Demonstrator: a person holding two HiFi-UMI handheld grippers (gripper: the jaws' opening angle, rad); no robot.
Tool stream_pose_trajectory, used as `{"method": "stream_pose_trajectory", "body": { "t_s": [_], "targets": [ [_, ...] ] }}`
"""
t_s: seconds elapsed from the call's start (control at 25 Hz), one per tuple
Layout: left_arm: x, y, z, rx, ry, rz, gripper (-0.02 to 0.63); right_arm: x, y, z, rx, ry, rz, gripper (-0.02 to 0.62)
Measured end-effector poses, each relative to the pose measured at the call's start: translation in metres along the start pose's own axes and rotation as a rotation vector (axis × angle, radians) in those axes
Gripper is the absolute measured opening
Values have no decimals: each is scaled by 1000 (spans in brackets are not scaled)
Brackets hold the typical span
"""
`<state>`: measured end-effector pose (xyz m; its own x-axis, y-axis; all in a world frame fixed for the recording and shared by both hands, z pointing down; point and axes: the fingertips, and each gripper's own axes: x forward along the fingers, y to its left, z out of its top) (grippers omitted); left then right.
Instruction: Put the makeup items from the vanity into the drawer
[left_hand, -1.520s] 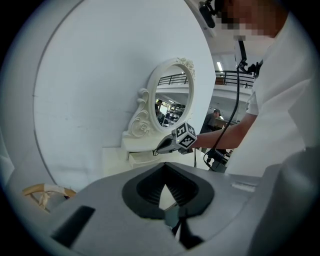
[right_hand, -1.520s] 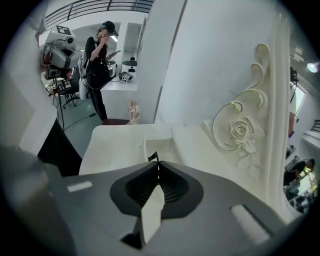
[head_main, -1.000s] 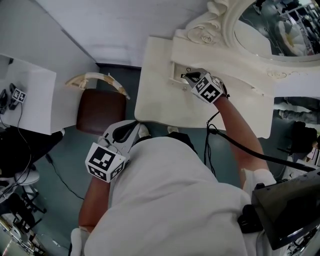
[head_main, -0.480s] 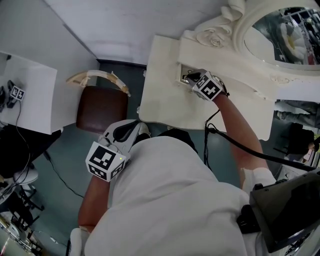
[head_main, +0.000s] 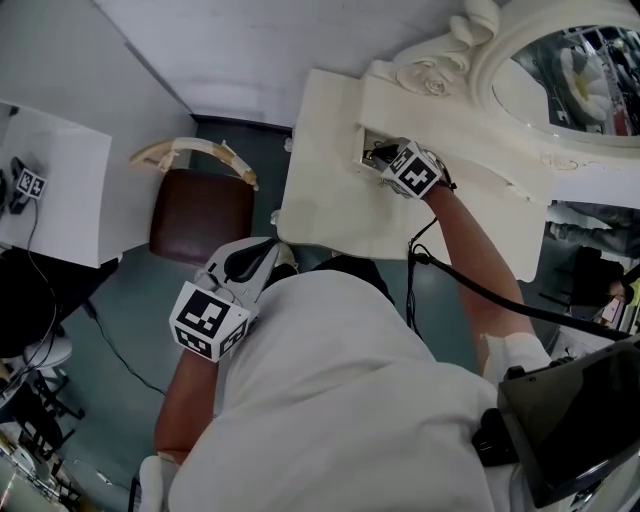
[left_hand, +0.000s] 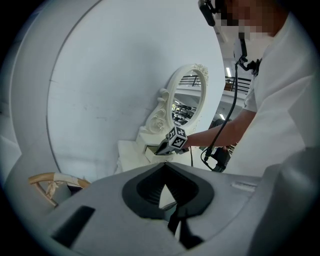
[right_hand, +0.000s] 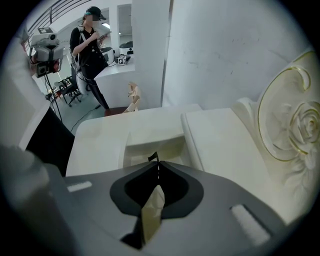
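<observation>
Pale wall (head_main: 250, 50) runs behind a cream vanity (head_main: 330, 205) that carries a carved oval mirror (head_main: 570, 70) along its back edge. A small drawer (right_hand: 150, 144) stands open in the raised rear part of the vanity. The right gripper (head_main: 378, 154) hovers just over that opening with its jaws pressed together. A tiny dark sliver (right_hand: 151, 157) shows at their tips, too small to identify, and what lies inside the drawer cannot be made out. The left gripper (head_main: 272, 260) hangs off the vanity's front edge, close against a white-shirted torso (head_main: 340, 400), clenched with nothing between its jaws and pointing toward the vanity. A brown-seated chair (head_main: 200, 215) stands just off the vanity's left end
</observation>
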<state>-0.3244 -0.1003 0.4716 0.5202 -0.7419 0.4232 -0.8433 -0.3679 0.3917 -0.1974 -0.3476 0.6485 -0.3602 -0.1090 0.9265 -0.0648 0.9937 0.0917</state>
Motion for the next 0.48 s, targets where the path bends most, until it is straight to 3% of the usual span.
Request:
{"method": "stream_pose_trajectory", "body": {
  "t_s": [0.48],
  "targets": [
    [3, 1, 1, -6, 4, 7, 3, 5, -4, -4, 15, 11, 22, 28]
  ]
}}
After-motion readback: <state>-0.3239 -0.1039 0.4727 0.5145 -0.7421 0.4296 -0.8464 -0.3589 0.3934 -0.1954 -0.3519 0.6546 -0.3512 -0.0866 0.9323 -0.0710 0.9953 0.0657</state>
